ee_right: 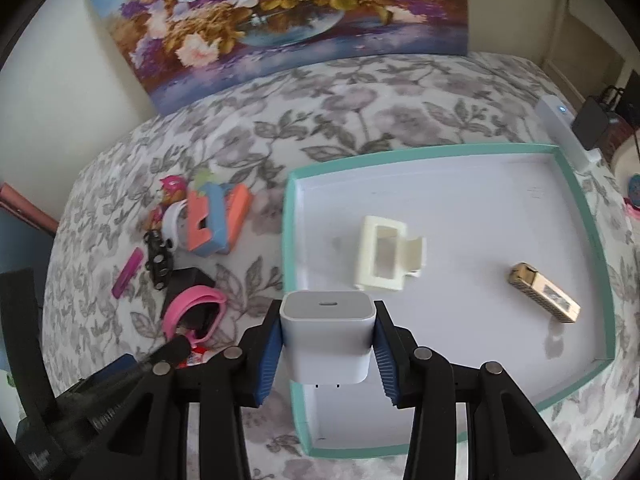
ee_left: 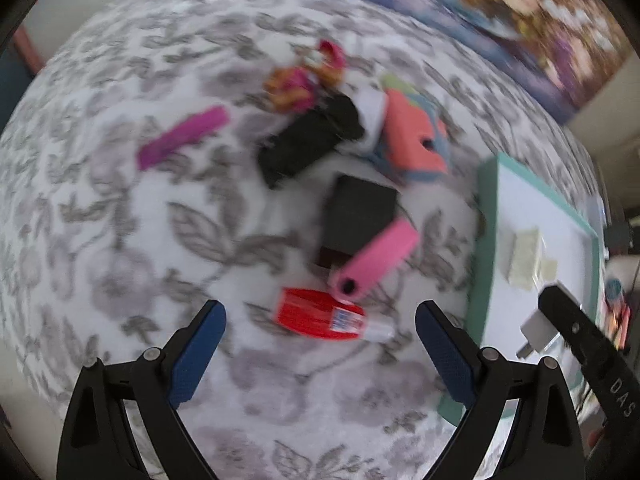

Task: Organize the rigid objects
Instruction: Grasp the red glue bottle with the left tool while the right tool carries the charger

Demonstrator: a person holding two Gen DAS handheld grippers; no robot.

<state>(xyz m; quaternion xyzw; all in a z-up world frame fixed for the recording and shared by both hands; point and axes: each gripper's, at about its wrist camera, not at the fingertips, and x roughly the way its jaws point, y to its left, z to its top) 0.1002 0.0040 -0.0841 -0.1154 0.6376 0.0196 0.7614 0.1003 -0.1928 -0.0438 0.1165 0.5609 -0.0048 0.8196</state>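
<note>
My right gripper (ee_right: 326, 344) is shut on a white charger cube (ee_right: 326, 336) and holds it over the near left edge of the teal-rimmed white tray (ee_right: 568, 184). In the tray lie a cream hair clip (ee_right: 384, 254) and a small gold box (ee_right: 544, 292). My left gripper (ee_left: 320, 352) is open and empty above the flowered cloth, just short of a red tube (ee_left: 316, 314). Beyond it lie a pink case (ee_left: 376, 260), a black box (ee_left: 360, 212), a black toy car (ee_left: 308, 140), a magenta stick (ee_left: 180, 136) and an orange-and-blue block (ee_left: 412, 136).
The tray (ee_left: 492, 240) also shows at the right of the left wrist view, with the charger (ee_left: 536, 334) in the right gripper over it. A flower painting (ee_right: 280, 16) leans on the wall behind. A white device (ee_right: 564, 132) lies past the tray's far right corner.
</note>
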